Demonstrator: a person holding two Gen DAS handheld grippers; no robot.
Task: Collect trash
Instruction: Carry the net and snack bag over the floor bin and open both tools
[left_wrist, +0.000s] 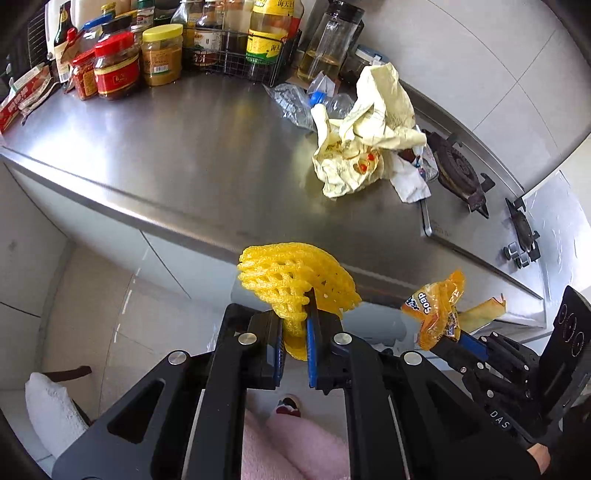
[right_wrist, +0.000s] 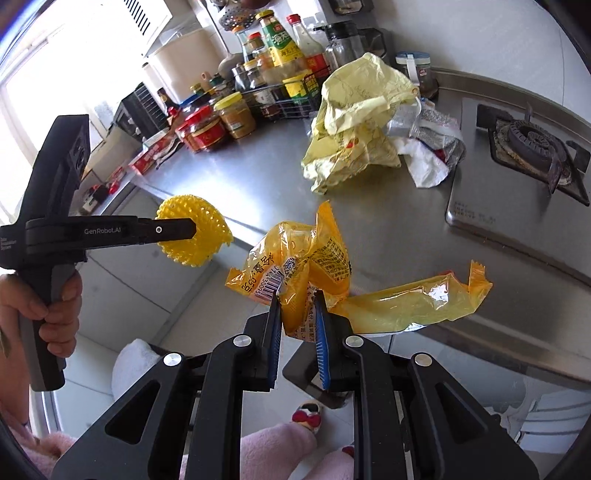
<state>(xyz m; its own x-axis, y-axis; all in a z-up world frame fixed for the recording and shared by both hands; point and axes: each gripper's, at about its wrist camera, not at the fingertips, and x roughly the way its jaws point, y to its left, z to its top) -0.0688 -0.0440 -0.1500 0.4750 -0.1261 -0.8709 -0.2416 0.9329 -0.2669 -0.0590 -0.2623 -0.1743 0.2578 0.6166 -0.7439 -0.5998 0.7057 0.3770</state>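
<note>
Left gripper (left_wrist: 294, 325) clamped on a yellow foam net (left_wrist: 295, 280), jaws pressed into its bunched lower end, the net fanning out above the fingertips and held in the air just off the front edge of the steel counter (left_wrist: 177, 147). Right gripper (right_wrist: 298, 317) clamped on a crumpled orange wrapper (right_wrist: 306, 266), jaws squeezing its middle, one end with a barcode sticking out to the left, a long clear-orange tail trailing right over the counter's front edge. Both grippers side by side, near each other but apart, in front of the counter and above the floor. On the counter, toward its right side and just beside the stove (left_wrist: 461, 166): a crumpled pale yellow bag (left_wrist: 362, 133) with a white scrap (left_wrist: 410, 181) touching its right side and a clear plastic wrapper (left_wrist: 295, 103) behind it. Along the back edge: a wire rack (left_wrist: 240, 55) of bottles, with a red-lidded jar (left_wrist: 116, 70) and a yellow-lidded jar (left_wrist: 162, 55) just to its left. At the left edge: a red and white box (left_wrist: 18, 99). Seen from the right wrist: a hand (right_wrist: 55, 314) wrapped around the left gripper's handle, foam net at its tip. Below: pink fuzzy clothing (left_wrist: 295, 446) and a slipper (right_wrist: 306, 413) on the floor.
</note>
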